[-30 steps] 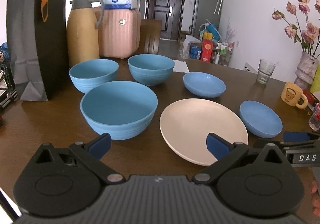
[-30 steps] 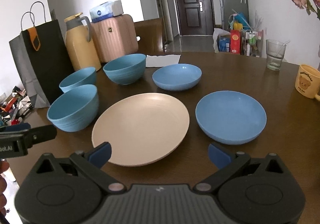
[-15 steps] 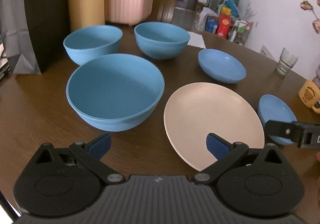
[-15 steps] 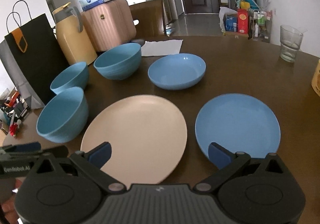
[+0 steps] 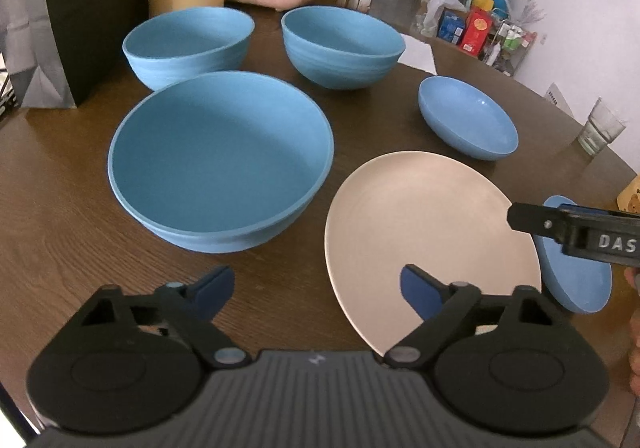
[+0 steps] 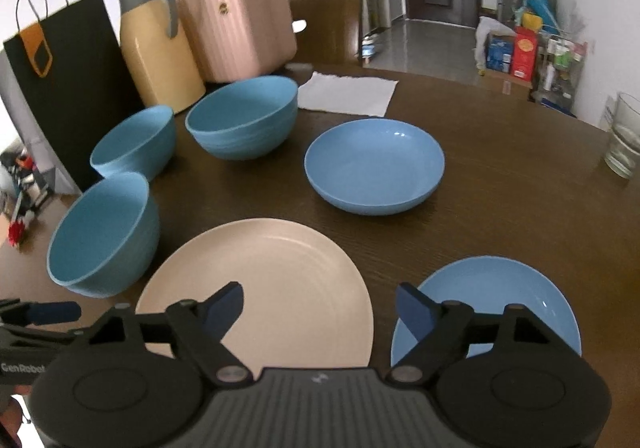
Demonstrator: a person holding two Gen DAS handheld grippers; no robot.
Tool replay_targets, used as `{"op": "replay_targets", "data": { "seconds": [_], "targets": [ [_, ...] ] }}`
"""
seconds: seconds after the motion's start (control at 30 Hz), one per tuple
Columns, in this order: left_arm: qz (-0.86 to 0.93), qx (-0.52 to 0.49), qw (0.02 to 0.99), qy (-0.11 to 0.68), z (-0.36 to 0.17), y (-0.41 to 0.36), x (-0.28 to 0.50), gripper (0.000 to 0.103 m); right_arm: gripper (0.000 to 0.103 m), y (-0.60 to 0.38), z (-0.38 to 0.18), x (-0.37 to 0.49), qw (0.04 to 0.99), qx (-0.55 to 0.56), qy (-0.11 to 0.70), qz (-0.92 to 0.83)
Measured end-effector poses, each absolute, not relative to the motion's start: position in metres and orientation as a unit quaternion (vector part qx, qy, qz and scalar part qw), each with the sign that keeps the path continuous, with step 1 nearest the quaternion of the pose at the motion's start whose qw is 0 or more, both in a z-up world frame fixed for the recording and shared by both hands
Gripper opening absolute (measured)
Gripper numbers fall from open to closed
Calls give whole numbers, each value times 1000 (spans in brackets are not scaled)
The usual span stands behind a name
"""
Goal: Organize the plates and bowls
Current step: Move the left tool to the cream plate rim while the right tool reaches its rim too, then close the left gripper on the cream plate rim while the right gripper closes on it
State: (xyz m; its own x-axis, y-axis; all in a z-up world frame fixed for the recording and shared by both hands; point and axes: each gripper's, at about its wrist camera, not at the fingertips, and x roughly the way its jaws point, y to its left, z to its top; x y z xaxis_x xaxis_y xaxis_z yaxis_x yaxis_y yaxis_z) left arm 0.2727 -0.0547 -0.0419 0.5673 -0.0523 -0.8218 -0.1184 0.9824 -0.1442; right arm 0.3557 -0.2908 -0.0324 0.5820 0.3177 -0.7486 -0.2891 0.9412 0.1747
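Three deep blue bowls stand at the left: the near bowl (image 5: 220,160) (image 6: 104,232), a far left bowl (image 5: 188,44) (image 6: 134,144) and a far middle bowl (image 5: 342,44) (image 6: 244,116). A beige plate (image 5: 428,228) (image 6: 260,284) lies in the middle. A shallow blue dish (image 5: 468,116) (image 6: 374,164) lies behind it and a blue plate (image 5: 580,280) (image 6: 488,300) to its right. My left gripper (image 5: 320,288) is open and empty, just short of the near bowl and beige plate. My right gripper (image 6: 320,308) is open and empty, over the gap between the beige plate and the blue plate.
A black paper bag (image 6: 64,72), a yellow thermos (image 6: 156,48) and a pink case (image 6: 236,24) stand along the table's far left. A white napkin (image 6: 348,92) lies behind the bowls. A glass (image 6: 624,136) stands at the right.
Both grippers have moved forward and tipped down toward the dishes. The near bowl and beige plate loom larger on the left; the blue plate now sits under the right gripper's right finger.
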Motion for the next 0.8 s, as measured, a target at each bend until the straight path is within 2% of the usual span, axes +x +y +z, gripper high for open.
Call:
{"op": "replay_targets", "data": {
  "seconds": [0.27,0.73,0.8],
  "targets": [
    [24,-107,870,482,-47,-60,288,69,58,-290,-45,372,876,5,443,192],
    [31,-122,856,502,-58,-65,299,32,39,-301,-63,385,868,22,454,201],
    [30,-124,854,504,-57,-65,299,30,38,-302,-65,386,866,24,457,201]
  ]
}}
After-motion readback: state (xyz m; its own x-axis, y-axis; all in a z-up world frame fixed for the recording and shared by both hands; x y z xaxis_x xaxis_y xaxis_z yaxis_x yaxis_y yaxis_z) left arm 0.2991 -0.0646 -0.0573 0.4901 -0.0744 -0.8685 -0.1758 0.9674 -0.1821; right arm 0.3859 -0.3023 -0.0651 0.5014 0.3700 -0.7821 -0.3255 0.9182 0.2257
